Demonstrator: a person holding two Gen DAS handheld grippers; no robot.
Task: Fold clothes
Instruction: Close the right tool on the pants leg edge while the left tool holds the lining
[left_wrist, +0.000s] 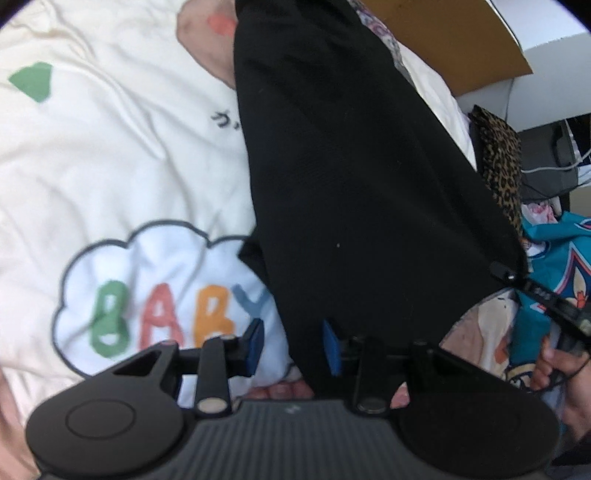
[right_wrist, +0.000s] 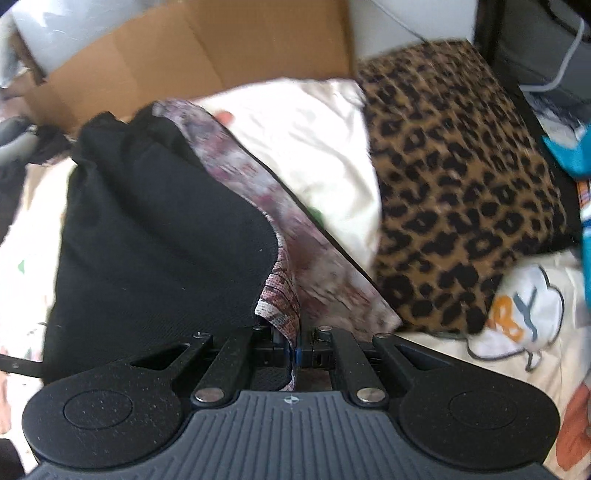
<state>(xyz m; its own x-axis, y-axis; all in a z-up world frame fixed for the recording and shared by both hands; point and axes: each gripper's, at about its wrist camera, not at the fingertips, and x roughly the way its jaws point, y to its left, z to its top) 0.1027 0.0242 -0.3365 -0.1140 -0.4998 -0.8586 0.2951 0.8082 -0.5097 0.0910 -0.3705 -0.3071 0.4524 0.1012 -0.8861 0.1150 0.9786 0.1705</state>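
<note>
A black garment (left_wrist: 351, 166) with a purple floral inner side (right_wrist: 236, 162) hangs stretched over a cream blanket (left_wrist: 110, 147) that bears a "BABY" cloud print. My right gripper (right_wrist: 297, 350) is shut on the garment's floral edge, and the cloth runs up and away from the pads. In the left wrist view the right gripper (left_wrist: 554, 302) shows at the garment's lower right corner, with a hand behind it. My left gripper (left_wrist: 293, 345) stands open low over the blanket. The black cloth's edge reaches into its gap beside the right pad (left_wrist: 330, 347). The left pad is bare.
A leopard-print cloth (right_wrist: 461, 177) lies to the right of the garment, with a teal printed garment (left_wrist: 546, 258) beyond it. A cardboard box (right_wrist: 203, 55) stands behind the bed. Cables and grey gear (left_wrist: 561, 155) sit at the far right.
</note>
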